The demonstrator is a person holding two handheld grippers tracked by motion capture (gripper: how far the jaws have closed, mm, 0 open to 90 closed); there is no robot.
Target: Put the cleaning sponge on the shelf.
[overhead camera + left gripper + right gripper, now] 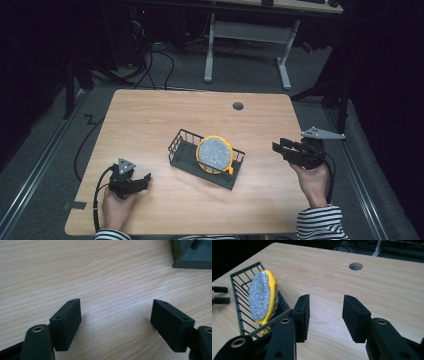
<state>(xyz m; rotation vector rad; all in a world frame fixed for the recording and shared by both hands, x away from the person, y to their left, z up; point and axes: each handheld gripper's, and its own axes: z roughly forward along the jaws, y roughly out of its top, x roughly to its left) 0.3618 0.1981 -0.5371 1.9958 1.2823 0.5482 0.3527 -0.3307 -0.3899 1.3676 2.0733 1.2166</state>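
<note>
One wooden table, grey floor, dark room

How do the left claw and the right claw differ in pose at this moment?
The left claw sits low by the table's near edge, while the right claw is held off the right edge. The left aims at bare wood; the right faces the basket holding the yellow-rimmed scrubber. Both are open and empty.

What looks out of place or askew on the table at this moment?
The round yellow scrubber with a silver face stands on edge in the dark wire basket, leaning against its wall rather than lying flat. The basket sits at an angle to the table edges. Nothing looks spilled or damaged.
</note>
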